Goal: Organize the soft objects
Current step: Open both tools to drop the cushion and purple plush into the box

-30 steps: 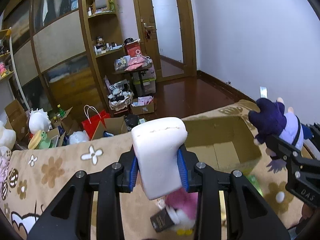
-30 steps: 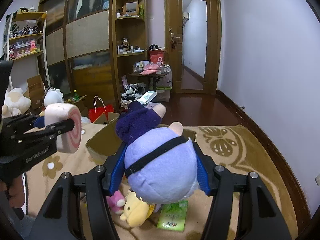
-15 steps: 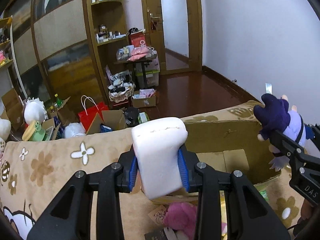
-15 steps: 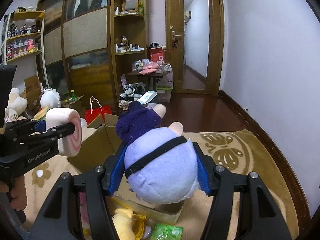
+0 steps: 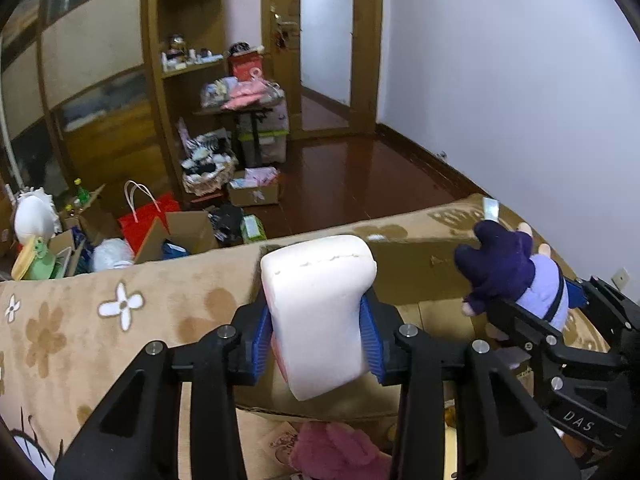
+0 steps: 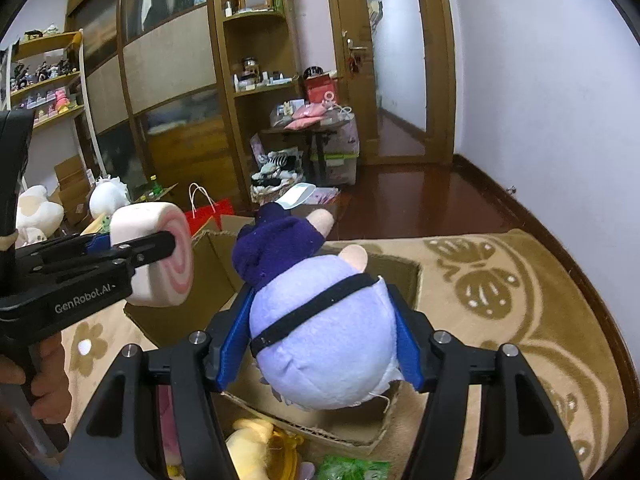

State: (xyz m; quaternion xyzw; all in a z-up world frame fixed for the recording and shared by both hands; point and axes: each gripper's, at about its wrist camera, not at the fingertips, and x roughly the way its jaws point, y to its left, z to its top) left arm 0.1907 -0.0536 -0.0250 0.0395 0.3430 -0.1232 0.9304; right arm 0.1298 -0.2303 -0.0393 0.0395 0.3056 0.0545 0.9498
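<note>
- Your left gripper point(image 5: 318, 334) is holding the white foam roll with a pink swirl on its end point(image 5: 318, 312); both blue pads are touching its sides, though the jaws have just been opening a little around it.
- That roll is hanging over the near wall of the open brown cardboard box point(image 5: 416, 276), which is sitting on the tan carpet with brown and white flowers point(image 5: 80, 320).
- Your right gripper point(image 6: 320, 340) is clamping the lilac plush doll with dark purple hair and a black strap point(image 6: 324, 340) by its round body, pads pressing on both sides.
- The doll is pointing hair-first toward the box point(image 6: 216, 264), its body above the box's near edge.
- In the left wrist view, the right gripper is showing at the right edge, carrying the doll point(image 5: 516, 276) over the box's right side.
- A pink plush toy point(image 5: 336, 452) is lying on the carpet just below the left gripper.
- A yellow plush toy point(image 6: 256, 448) and a green packet point(image 6: 352, 468) are lying on the carpet beside the box's near corner.
- Your hand point(image 6: 44, 376) is gripping the left handle.
</note>
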